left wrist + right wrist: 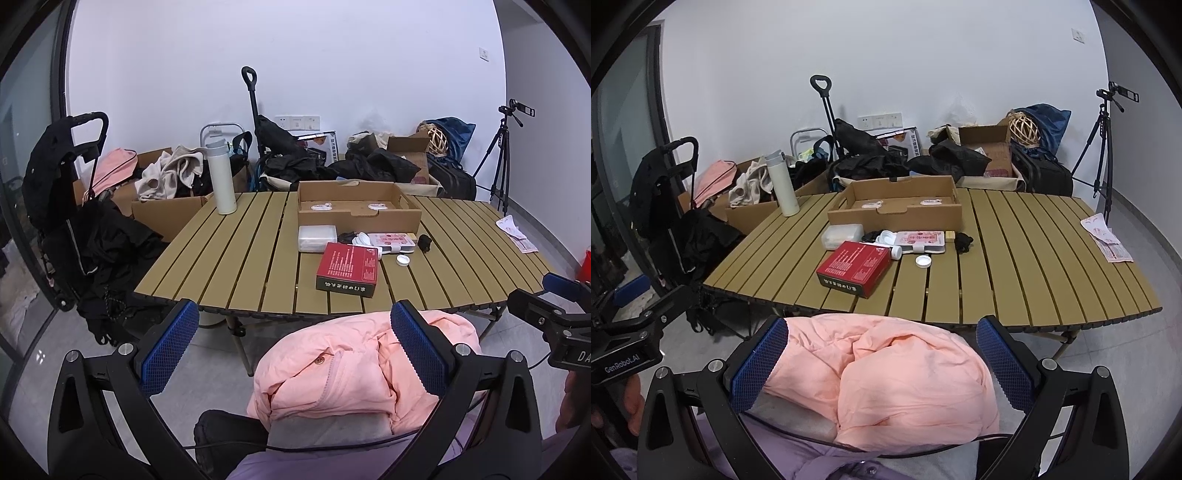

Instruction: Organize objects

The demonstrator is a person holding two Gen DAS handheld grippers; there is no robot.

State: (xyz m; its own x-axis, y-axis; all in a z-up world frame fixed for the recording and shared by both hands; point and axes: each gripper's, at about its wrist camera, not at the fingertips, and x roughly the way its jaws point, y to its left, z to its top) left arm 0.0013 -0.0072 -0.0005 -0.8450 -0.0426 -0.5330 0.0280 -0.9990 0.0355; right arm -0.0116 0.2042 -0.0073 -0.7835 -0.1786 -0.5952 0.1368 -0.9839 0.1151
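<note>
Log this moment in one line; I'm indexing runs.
left gripper: open | right gripper: open | red box: on table | cardboard tray: untouched

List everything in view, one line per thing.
table: 1, olive slats, centre
cardboard tray: 1, brown, far middle of the table
red box: 1, red, in front of the tray
white bottle: 1, white, far left corner of the table
clear plastic box: 1, translucent, left of the pink packet
pink packet: 1, pink, before the tray
white cap: 1, white, near the packet
papers: a few, pink-white, right edge of the table
pink jacket: 1, pink, near foreground
tripod: 1, black, right wall
left hand-held gripper: 1, black and blue, open
right hand-held gripper: 1, black and blue, open
</note>
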